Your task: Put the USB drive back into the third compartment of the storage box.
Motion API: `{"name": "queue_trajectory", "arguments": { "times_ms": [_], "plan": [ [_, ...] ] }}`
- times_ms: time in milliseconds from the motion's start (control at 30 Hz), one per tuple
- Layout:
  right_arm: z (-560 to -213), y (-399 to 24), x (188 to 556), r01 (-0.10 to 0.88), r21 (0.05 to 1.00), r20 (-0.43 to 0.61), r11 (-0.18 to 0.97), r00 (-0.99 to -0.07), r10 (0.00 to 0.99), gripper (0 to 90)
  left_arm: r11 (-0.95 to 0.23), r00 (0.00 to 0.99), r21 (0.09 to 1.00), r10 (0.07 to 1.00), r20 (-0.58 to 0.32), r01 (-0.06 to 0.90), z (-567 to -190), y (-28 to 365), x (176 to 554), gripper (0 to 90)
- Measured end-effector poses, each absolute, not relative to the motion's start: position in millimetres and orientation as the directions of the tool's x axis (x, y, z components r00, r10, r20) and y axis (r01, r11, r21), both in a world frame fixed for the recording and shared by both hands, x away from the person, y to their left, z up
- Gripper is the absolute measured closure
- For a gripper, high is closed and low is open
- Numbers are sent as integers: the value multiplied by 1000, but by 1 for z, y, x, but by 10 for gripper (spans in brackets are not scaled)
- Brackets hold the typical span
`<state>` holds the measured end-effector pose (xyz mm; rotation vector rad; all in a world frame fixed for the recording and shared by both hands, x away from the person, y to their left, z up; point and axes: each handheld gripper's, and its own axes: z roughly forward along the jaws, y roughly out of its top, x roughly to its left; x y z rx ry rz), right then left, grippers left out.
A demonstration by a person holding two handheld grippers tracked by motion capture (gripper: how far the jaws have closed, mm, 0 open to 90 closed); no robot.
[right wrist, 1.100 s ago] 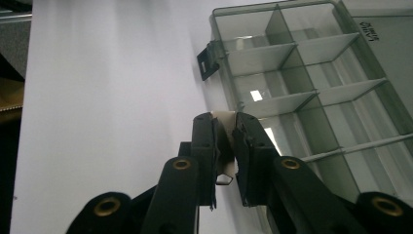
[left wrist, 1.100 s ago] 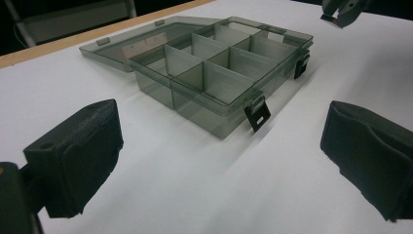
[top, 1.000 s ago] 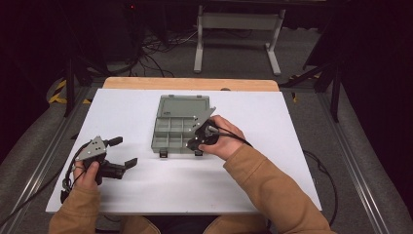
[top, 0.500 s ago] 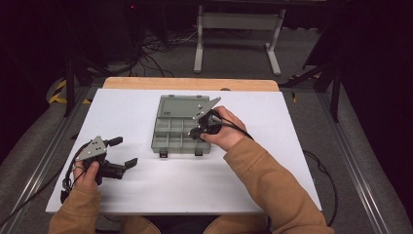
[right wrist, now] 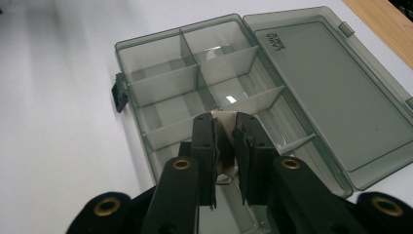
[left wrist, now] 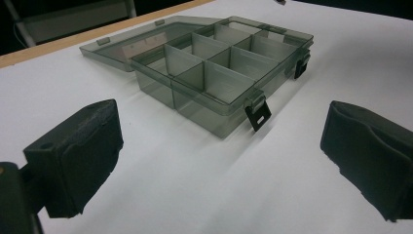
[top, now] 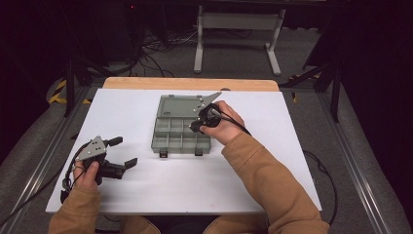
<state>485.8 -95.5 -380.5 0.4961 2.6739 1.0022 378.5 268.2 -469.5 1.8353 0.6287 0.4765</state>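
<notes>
- Compartment box [top: 181, 131], lid open flat, sits mid-counter toward the far edge.
- Right claw [right wrist: 225, 127] above its compartments, clamped on a small pale item [right wrist: 224, 119].
- Left claw [top: 121, 152] near the counter's left edge, jaws apart, empty.

White table [top: 272, 180], metal stand [top: 237, 20] behind — floor cables [top: 146, 48].

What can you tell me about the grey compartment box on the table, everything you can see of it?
The compartment box looks like smoky, see-through grey plastic. It lies flat on the white table, open, with its lid folded back flat and joined along the far edge. Thin dividers split the tray into several rectangular compartments, the clearly visible ones empty. Two dark latches hang from the front edge. The right gripper hangs over the tray, its fingers closed on a small pale item; whether it touches the box is unclear.
</notes>
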Motion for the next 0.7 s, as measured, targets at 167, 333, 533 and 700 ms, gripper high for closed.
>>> {"name": "queue_trajectory", "arguments": {
  "times_ms": [167, 333, 533, 700],
  "plan": [
    [-385, -95, 493, 243, 671, -102, 700, -905, 412, 797, -274, 780, 942, 626, 24, 191, -469, 268, 378, 23],
    [-388, -95, 499, 261, 676, -96, 689, -896, 434, 797, -283, 781, 941, 624, 35, 184, -469, 268, 379, 23],
    [-393, -93, 507, 276, 675, -95, 684, -887, 452, 797, -281, 780, 942, 625, 33, 185, -469, 268, 379, 23],
    [-396, -92, 511, 280, 674, -99, 684, -883, 458, 797, -280, 780, 942, 625, 33, 184, -469, 268, 379, 23]
  ]
}}
